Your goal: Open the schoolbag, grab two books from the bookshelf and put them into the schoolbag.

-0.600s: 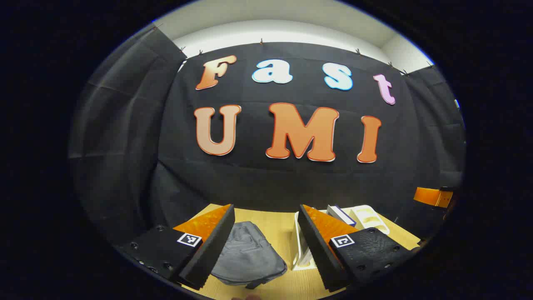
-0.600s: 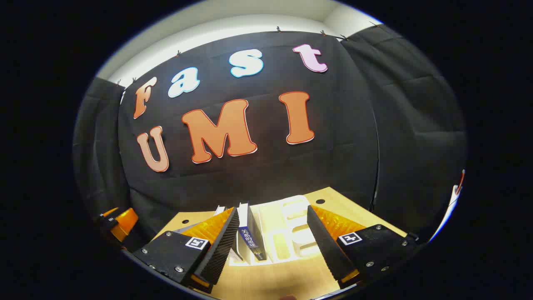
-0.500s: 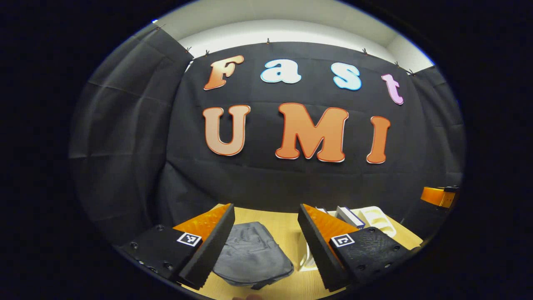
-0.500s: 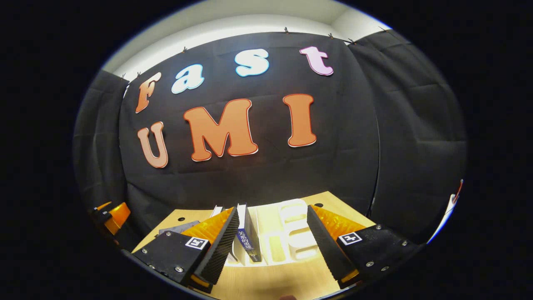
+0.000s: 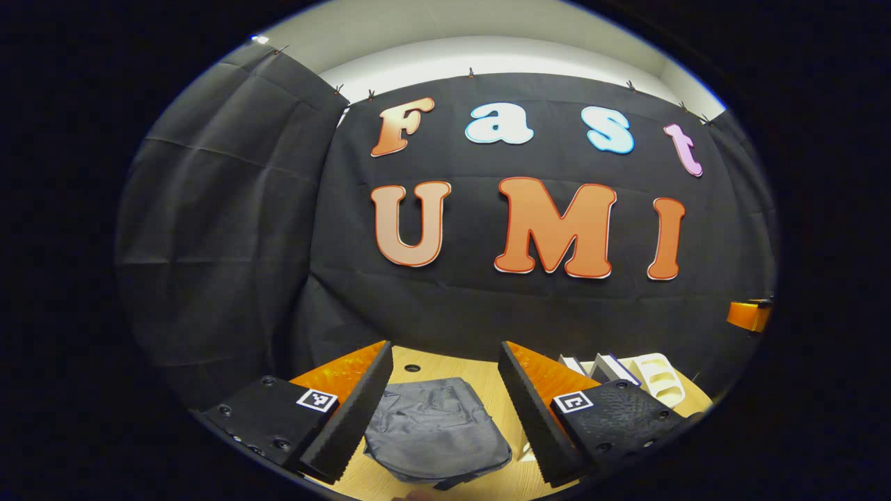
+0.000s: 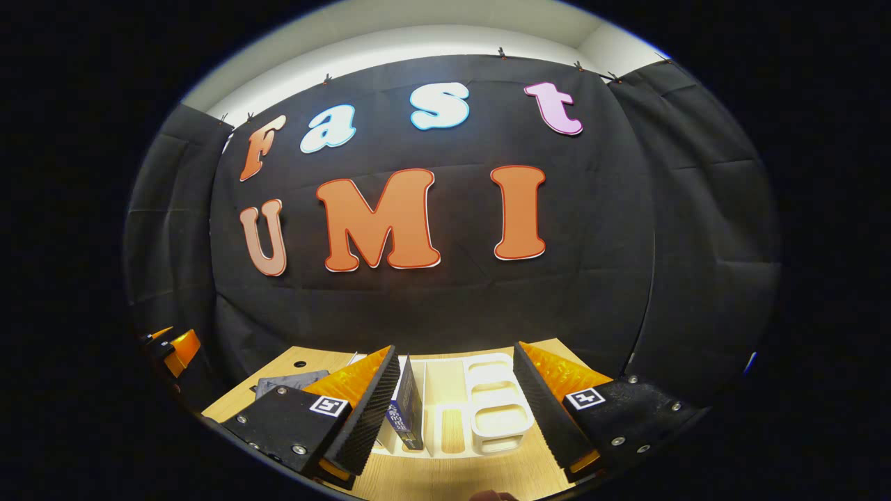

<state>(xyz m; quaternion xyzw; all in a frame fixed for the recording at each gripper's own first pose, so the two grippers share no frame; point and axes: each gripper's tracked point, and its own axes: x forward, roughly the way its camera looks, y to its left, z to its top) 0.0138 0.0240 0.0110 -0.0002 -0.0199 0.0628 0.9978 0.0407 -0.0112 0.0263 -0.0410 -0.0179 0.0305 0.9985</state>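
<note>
With both the left gripper [image 5: 445,410] and the right gripper [image 6: 456,410] spread and empty above the desk [image 6: 445,480], the limp grey schoolbag [image 5: 437,430] lying closed may slide when tugged, and the upright book [image 6: 407,410] in the white bookshelf [image 6: 498,410] may topple.

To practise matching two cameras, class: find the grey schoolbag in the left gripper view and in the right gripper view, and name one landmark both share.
Left gripper view: the schoolbag lies flat on the wooden table, low centre, between the fingers.
Right gripper view: a corner of it peeks out low left, behind the left finger.
Shared landmark: the white bookshelf.
</note>
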